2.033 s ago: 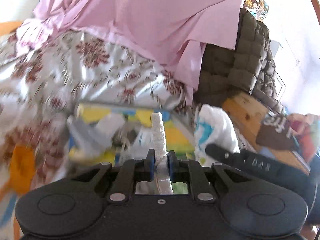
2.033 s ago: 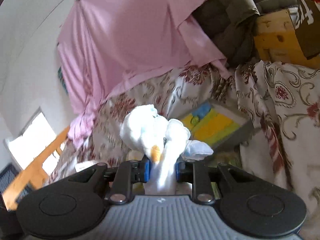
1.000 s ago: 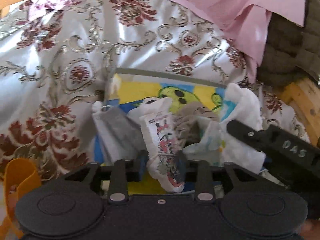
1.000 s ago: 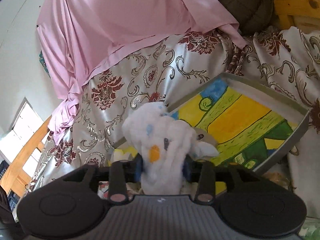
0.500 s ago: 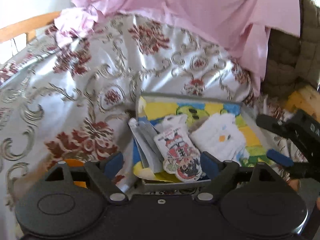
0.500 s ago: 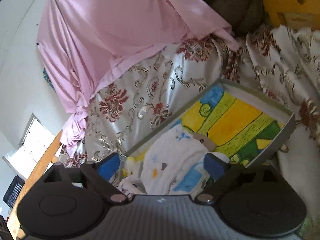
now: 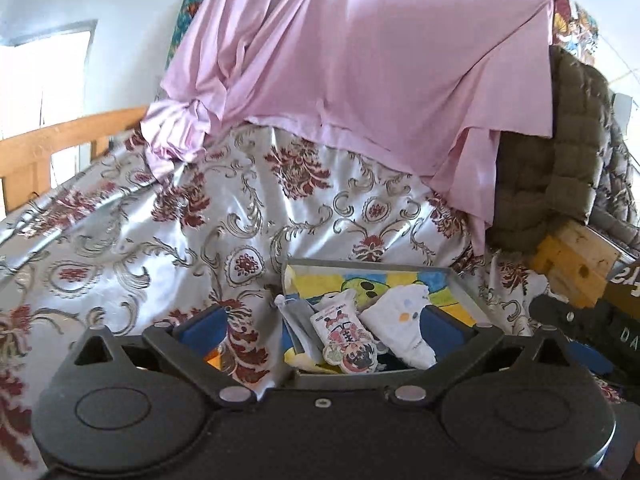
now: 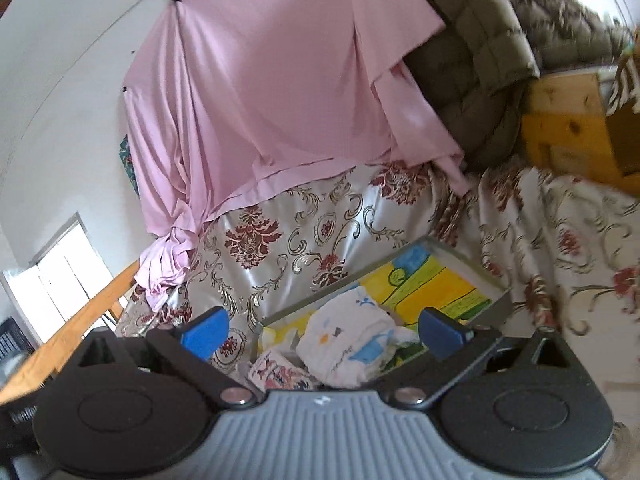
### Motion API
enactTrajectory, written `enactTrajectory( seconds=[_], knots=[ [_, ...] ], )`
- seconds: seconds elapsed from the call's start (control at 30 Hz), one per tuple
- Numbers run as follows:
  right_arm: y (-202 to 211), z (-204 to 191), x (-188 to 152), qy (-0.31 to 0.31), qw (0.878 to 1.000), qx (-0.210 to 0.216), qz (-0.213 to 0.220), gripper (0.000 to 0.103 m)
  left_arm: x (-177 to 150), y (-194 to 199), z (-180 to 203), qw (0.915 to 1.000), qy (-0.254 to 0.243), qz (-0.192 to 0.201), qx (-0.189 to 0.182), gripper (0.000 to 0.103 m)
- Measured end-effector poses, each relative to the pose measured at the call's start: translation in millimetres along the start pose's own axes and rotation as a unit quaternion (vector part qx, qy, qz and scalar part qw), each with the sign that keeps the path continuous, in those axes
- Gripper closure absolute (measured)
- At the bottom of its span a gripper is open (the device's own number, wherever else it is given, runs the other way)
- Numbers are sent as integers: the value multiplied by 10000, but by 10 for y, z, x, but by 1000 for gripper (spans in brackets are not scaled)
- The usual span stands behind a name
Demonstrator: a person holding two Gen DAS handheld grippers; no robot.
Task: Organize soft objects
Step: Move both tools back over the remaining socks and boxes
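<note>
I've got the bed's floral satin cover (image 7: 132, 240) filling most of both views, silvery with dark red blooms, and the grey-rimmed tray (image 7: 468, 292) sits right on it as my landmark. Behind the tray a pink sheet (image 7: 360, 60) hangs down over the cover, and to the right of that, behind the tray's far corner, a quilted olive blanket (image 7: 560, 168) is piled against a yellow wooden block (image 7: 572, 264). Far off to the tray's left I can see a wooden bed rail (image 7: 60, 140). Inside the tray, on its bright cartoon lining, lies the white plush toy (image 8: 352, 348) with its blue patches, and beside it toward the tray's near-left corner is the printed cartoon pouch (image 7: 346, 340), with a grey folded cloth (image 7: 298, 320) at the pouch's other side. My left gripper (image 7: 320, 322) hangs over the near edge of the tray, jaws opening wide with nothing pinched between them. My right gripper (image 8: 324, 326) is over the same near edge, jaws also opening, the plush lying loose below them and not gripped.
</note>
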State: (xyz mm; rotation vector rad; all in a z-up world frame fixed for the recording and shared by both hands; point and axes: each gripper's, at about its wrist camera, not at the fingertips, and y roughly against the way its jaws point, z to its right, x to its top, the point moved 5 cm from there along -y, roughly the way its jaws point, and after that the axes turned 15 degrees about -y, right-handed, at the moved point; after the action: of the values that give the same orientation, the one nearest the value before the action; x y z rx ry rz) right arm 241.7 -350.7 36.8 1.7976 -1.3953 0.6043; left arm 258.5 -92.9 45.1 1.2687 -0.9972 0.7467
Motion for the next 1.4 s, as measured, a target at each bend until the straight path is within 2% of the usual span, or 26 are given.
enactTrajectory(
  seconds=[0.17,0.47,0.6,0.87,1.03,1.17,1.4],
  knots=[
    [458,-35,-280,224,9990,-239,311,0,-202,365,-49,9997,157,163,47,1],
    [1164,-113,-628,478,9941,-660,712,0,-661,817,-203,9992,352,111,132,1],
    [1316,-95,-793,521,9926,-939,568,0,-823,914,-238,9994,318,70,124,1],
    [1548,-41,-1028,417,9877,-1461,354,0,-1018,1056,-188,9998,-181,85,37,1],
    [1666,4,-1132,401,9801,-1926,270,0,-1118,1113,-85,9988,-474,-9,-155,1],
    [1690,53,-1190,428,9715,-2330,20,0,-1157,1100,6,9975,-614,-76,-355,1],
    [1611,-9,-1323,942,9555,-2759,-455,0,-1228,1055,91,9956,-743,-207,-535,1]
  ],
)
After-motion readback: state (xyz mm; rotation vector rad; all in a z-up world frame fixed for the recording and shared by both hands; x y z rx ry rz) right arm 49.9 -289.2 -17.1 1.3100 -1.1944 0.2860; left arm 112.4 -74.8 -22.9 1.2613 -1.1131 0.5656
